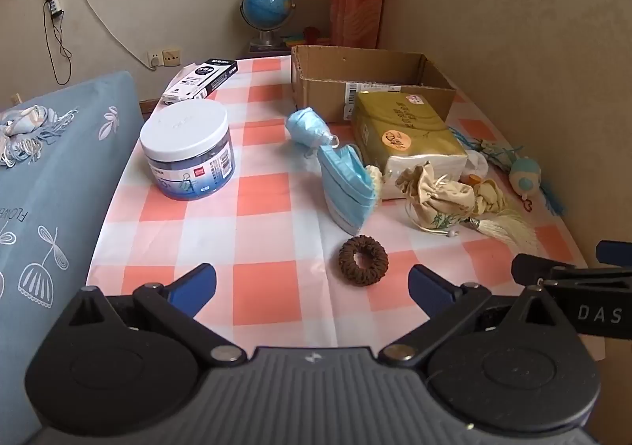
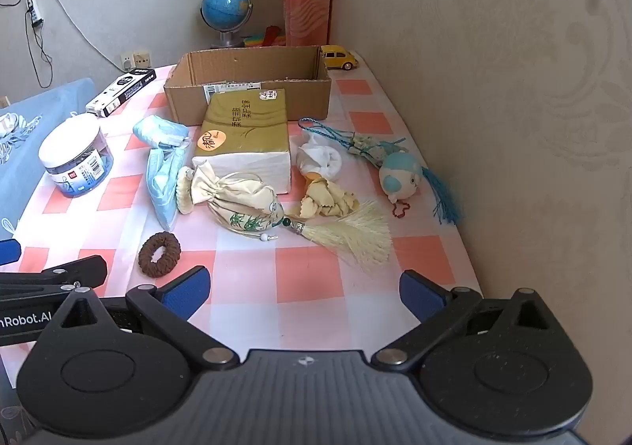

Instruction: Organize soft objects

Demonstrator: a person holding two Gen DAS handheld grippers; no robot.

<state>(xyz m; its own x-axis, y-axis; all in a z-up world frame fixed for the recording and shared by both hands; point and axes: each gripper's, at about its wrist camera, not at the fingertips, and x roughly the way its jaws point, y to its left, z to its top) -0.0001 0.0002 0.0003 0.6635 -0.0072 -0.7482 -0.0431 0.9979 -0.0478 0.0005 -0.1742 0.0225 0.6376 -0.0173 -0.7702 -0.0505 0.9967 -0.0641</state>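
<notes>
Soft things lie on a checked tablecloth (image 1: 268, 208): a brown hair scrunchie (image 1: 363, 260) (image 2: 159, 254), blue face masks (image 1: 345, 184) (image 2: 162, 178), a cream pouch with a tassel (image 1: 438, 194) (image 2: 241, 200), a yellow cloth (image 2: 328, 198), a white sock (image 2: 320, 158), a blue bird plush (image 2: 401, 176) and a gold tissue pack (image 1: 403, 129) (image 2: 247, 132). An open cardboard box (image 1: 367, 85) (image 2: 252, 89) stands behind them. My left gripper (image 1: 312, 287) is open, just short of the scrunchie. My right gripper (image 2: 304, 291) is open, short of the tassel.
A white-lidded jar (image 1: 187, 152) and a black-and-white pen box (image 1: 201, 81) stand at the left. A blue pillow (image 1: 51, 188) borders the table's left edge. A wall (image 2: 513, 129) runs along the right. A yellow toy car (image 2: 338, 57) and a globe (image 2: 226, 10) stand behind the box.
</notes>
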